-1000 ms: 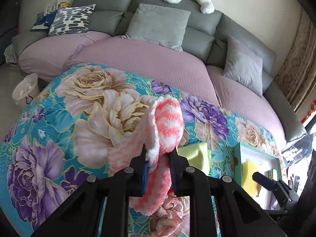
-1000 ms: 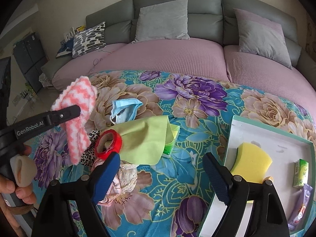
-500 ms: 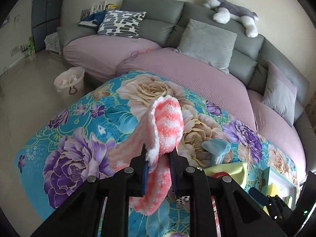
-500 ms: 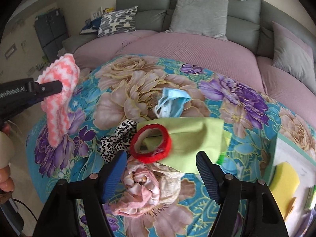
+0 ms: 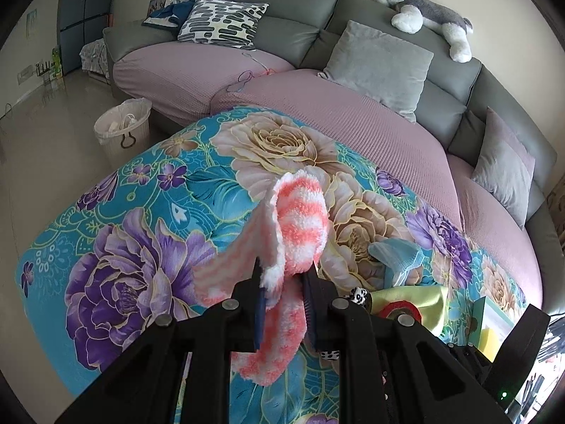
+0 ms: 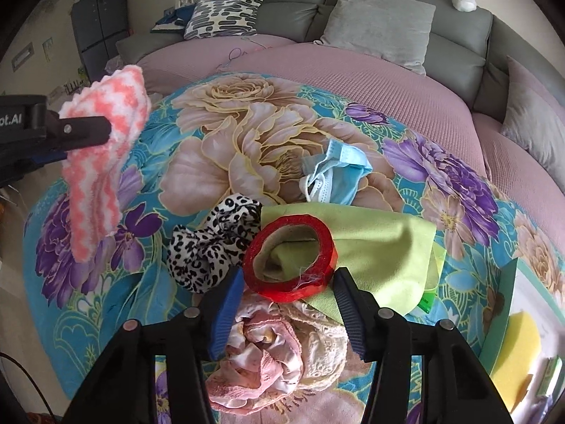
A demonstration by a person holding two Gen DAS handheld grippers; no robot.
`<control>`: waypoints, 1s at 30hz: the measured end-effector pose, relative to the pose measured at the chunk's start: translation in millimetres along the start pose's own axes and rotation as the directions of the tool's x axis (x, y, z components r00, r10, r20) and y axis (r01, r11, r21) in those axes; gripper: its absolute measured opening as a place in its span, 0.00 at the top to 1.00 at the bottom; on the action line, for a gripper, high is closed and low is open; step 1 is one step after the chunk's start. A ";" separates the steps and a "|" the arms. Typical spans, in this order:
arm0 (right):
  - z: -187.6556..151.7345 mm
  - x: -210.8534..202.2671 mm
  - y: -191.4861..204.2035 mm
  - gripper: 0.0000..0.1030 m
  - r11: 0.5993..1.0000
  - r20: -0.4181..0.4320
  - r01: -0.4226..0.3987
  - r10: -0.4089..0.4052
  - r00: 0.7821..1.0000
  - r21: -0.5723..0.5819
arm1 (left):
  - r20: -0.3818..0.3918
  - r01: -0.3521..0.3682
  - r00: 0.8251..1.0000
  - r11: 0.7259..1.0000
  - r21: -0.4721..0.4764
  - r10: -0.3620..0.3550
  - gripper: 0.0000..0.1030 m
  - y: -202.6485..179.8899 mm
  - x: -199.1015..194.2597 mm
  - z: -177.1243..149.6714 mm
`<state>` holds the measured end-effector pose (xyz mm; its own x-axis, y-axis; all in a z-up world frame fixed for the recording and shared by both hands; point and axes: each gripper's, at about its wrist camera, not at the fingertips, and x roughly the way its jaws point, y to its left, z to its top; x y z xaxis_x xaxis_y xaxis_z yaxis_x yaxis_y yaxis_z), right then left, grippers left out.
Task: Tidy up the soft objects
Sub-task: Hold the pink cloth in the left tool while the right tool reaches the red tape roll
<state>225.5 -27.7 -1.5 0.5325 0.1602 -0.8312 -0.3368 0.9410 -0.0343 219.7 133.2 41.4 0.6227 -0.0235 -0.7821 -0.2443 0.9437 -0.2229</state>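
Pink-and-white fuzzy cloth [image 5: 300,226] hangs pinched between the pads of the left gripper [image 5: 284,284], folded over the jaws so one end stands up and the other droops below them; from the right wrist view the same cloth [image 6: 102,155] dangles clear above the floral bedspread [image 6: 219,148] at its left side. The right gripper [image 6: 287,284] hovers low over the pile in the middle of the spread, its jaws closing, with the red tape roll [image 6: 289,256] lying between the blue pads; whether the pads already touch the roll is hard to tell, though a sliver of gap seems to show on both sides. That roll rests on a lime-green cloth [image 6: 388,247]. Just left of it lies a leopard-print scrunchie [image 6: 212,247], and nearer the camera a crumpled pink and cream fabric [image 6: 275,349] sits under the gripper. A blue face mask [image 6: 335,173] lies beyond the green cloth, apart from it. At the right edge a white tray [image 6: 508,282] with a green rim holds a yellow sponge [image 6: 515,349]. Behind the bed runs a grey sofa [image 5: 293,31] with cushions and a plush husky [image 5: 423,7] along its back
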 end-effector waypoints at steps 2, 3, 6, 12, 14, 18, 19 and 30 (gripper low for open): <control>-0.6 1.9 1.4 0.45 1.000 -0.003 0.006 -0.006 1.000 -0.010 | -0.008 -0.002 1.000 1.000 0.001 0.002 0.81 -0.4 2.4 -0.6; -0.5 2.5 2.2 0.45 1.000 -0.004 0.008 -0.008 1.000 -0.014 | -0.010 -0.003 1.000 1.000 0.002 0.003 0.81 -0.8 3.1 -0.8; -0.7 2.2 2.0 0.46 1.000 -0.001 0.008 -0.008 1.000 -0.014 | -0.014 -0.006 1.000 1.000 0.007 0.006 0.81 -2.7 4.1 -1.4; -0.5 -0.5 -1.4 0.47 1.000 0.003 -0.008 0.008 1.000 0.003 | -0.025 -0.014 1.000 1.000 0.023 0.014 0.81 -7.6 7.7 -1.9; 0.4 -4.1 -3.4 0.47 1.000 0.011 -0.016 0.016 1.000 0.014 | -0.023 -0.017 1.000 0.999 0.030 0.018 0.81 -9.6 7.1 -1.9; 1.2 -14.8 -7.9 0.48 0.999 0.029 -0.033 0.031 0.999 0.036 | -0.011 -0.019 1.000 0.999 0.045 0.019 0.81 -14.7 3.5 -2.0; 0.8 -18.4 -9.1 0.48 0.998 0.035 -0.036 0.035 0.999 0.042 | -0.009 -0.019 1.000 0.999 0.049 0.019 0.81 -15.8 2.5 -1.9; -10.3 -60.5 -38.8 0.49 0.991 0.094 -0.038 0.026 0.995 0.128 | 0.024 -0.026 0.999 0.995 0.097 0.024 0.81 -33.9 -11.1 -3.7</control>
<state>198.3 -77.0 44.4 0.5940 0.2115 -0.7762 -0.2544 0.9647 0.0682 218.3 100.3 55.5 0.6344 0.0069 -0.7730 -0.1873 0.9716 -0.1450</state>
